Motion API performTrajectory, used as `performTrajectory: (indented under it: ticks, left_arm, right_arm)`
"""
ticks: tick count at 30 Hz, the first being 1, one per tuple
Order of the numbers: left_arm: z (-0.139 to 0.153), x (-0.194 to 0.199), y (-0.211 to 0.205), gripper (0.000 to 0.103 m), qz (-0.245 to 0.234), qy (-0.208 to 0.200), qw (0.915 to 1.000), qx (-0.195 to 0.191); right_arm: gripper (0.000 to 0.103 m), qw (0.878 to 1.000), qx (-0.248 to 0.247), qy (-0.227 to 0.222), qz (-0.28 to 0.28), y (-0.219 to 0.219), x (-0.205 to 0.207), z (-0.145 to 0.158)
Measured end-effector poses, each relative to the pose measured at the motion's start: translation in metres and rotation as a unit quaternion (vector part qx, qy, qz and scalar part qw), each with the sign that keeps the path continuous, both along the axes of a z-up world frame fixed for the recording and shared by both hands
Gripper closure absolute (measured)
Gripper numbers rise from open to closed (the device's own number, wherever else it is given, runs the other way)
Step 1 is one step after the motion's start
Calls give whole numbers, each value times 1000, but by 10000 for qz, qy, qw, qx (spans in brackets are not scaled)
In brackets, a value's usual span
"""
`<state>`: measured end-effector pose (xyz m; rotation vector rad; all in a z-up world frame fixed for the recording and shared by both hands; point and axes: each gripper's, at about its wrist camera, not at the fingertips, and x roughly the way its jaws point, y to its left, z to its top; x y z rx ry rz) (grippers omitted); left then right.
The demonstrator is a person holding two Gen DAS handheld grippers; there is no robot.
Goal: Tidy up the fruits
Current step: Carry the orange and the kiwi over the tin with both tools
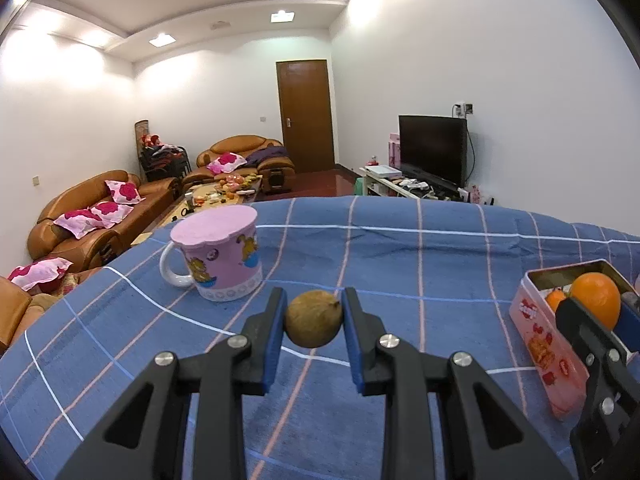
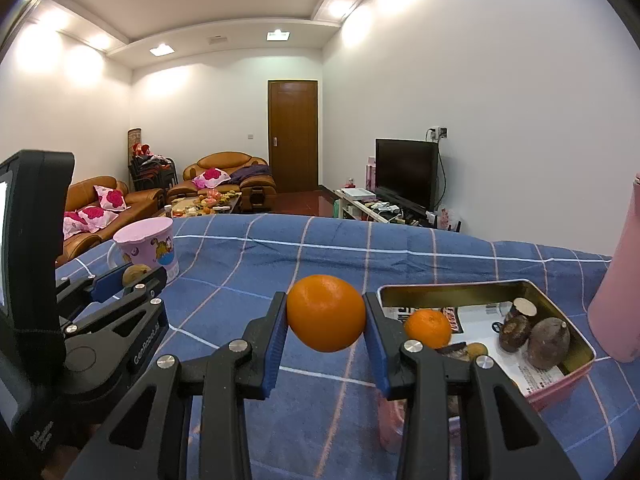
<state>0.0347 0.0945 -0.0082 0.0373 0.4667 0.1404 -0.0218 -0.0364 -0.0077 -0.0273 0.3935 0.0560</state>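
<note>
My left gripper (image 1: 314, 322) is shut on a small round brown fruit (image 1: 314, 319) and holds it above the blue checked cloth, in front of a pink cartoon mug (image 1: 218, 256). My right gripper (image 2: 326, 314) is shut on a large orange (image 2: 326, 312) and holds it just left of a pink tin box (image 2: 552, 384). The tin holds a smaller orange (image 2: 427, 328) and three brown fruits (image 2: 548, 342). In the left wrist view the tin (image 1: 544, 344) and the held orange (image 1: 596, 298) show at the right. The left gripper with its brown fruit (image 2: 134, 273) shows at the left of the right wrist view.
A tall pink bottle (image 2: 618, 292) stands right of the tin. The blue checked cloth (image 1: 400, 264) covers the table. Beyond the far edge are brown sofas (image 1: 100, 216), a cluttered coffee table (image 1: 224, 194) and a TV (image 1: 434, 148).
</note>
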Motion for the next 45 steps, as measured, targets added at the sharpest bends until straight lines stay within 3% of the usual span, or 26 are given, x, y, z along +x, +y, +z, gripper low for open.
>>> performTrajectory:
  ticks: [19, 45]
  left_arm:
    - [3, -22, -49, 73, -342, -47, 9994, 14]
    - [6, -44, -148, 73, -1143, -84, 9934, 95]
  right_arm:
    - [64, 9999, -76, 20, -87, -40, -26, 0]
    - [64, 9979, -178, 25, -620, -131, -46, 4]
